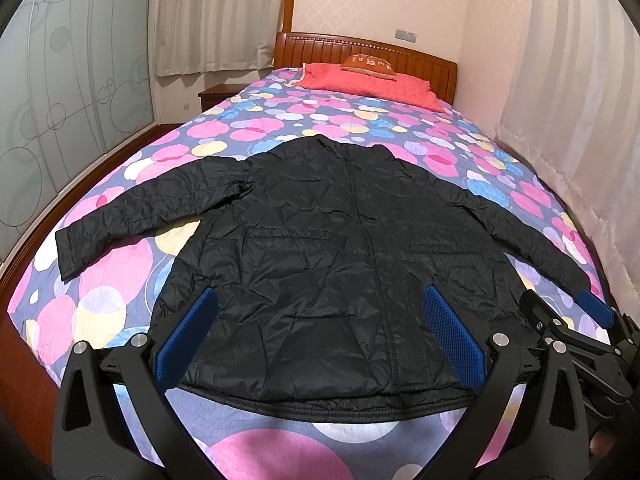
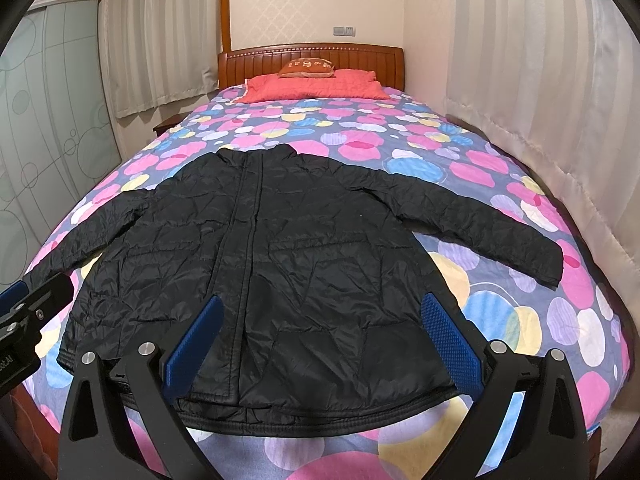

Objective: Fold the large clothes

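Observation:
A black quilted jacket lies flat, front up, on the bed with both sleeves spread out; it also shows in the right wrist view. Its hem faces me and its collar points to the headboard. My left gripper is open and empty, held above the hem. My right gripper is open and empty too, above the hem, a little to the right of the left one. The right gripper shows at the right edge of the left wrist view. The left gripper shows at the left edge of the right wrist view.
The bed has a bedspread with pink, blue and yellow circles. A red pillow and a small orange cushion lie by the wooden headboard. Curtains hang along the right side. A glass wardrobe stands left.

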`<state>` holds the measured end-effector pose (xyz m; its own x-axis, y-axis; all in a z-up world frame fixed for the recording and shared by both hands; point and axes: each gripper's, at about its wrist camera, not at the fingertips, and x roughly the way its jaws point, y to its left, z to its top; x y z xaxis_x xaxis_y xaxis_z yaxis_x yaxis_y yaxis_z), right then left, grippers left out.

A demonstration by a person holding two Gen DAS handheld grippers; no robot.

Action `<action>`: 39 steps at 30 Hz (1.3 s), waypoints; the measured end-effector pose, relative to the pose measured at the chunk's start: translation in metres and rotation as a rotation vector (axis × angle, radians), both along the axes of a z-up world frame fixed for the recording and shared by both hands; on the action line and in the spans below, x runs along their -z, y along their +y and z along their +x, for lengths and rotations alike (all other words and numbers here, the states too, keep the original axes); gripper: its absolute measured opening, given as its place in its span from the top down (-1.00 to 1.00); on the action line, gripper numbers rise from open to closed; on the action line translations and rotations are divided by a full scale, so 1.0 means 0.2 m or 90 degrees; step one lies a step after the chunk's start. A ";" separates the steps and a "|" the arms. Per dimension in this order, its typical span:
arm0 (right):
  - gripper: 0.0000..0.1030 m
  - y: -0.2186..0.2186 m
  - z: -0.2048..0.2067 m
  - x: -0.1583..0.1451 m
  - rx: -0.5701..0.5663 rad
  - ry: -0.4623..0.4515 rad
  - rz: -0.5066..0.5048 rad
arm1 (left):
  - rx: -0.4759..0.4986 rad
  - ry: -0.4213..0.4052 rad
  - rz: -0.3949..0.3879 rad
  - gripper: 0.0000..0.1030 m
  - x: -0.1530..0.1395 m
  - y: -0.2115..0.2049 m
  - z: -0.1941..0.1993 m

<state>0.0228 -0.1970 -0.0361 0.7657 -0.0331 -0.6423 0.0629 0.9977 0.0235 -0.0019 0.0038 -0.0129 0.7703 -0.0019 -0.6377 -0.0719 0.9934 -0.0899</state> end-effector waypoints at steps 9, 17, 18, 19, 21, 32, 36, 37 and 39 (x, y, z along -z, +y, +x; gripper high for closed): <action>-0.90 0.00 0.00 0.00 -0.003 0.001 -0.001 | 0.001 0.002 0.000 -0.96 0.00 0.00 0.00; -0.90 0.00 0.00 0.00 -0.003 0.001 -0.001 | 0.000 0.003 0.000 -0.96 -0.01 0.00 0.01; -0.90 0.00 0.00 0.00 -0.003 0.001 -0.001 | 0.000 0.003 0.000 -0.96 -0.01 0.00 0.01; -0.90 0.00 0.00 0.00 -0.003 0.002 -0.001 | 0.000 0.003 0.000 -0.96 0.00 0.00 0.01; -0.90 0.00 0.00 0.00 -0.003 0.001 0.000 | 0.000 0.002 0.000 -0.96 0.00 0.00 0.01; -0.90 -0.03 0.02 0.00 -0.004 0.003 0.000 | 0.000 0.004 0.000 -0.96 0.00 0.00 0.01; -0.90 -0.01 0.01 0.01 -0.004 0.004 -0.001 | 0.000 0.004 0.001 -0.96 0.00 0.00 0.01; -0.90 0.00 0.00 0.02 -0.004 0.004 0.000 | 0.000 0.005 0.001 -0.96 0.00 0.00 0.01; -0.90 -0.01 0.00 0.01 -0.004 0.004 -0.001 | 0.000 0.004 0.001 -0.96 0.00 0.00 0.01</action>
<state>0.0233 -0.1991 -0.0385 0.7622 -0.0289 -0.6467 0.0561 0.9982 0.0215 -0.0005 0.0034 -0.0125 0.7658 -0.0010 -0.6430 -0.0725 0.9935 -0.0879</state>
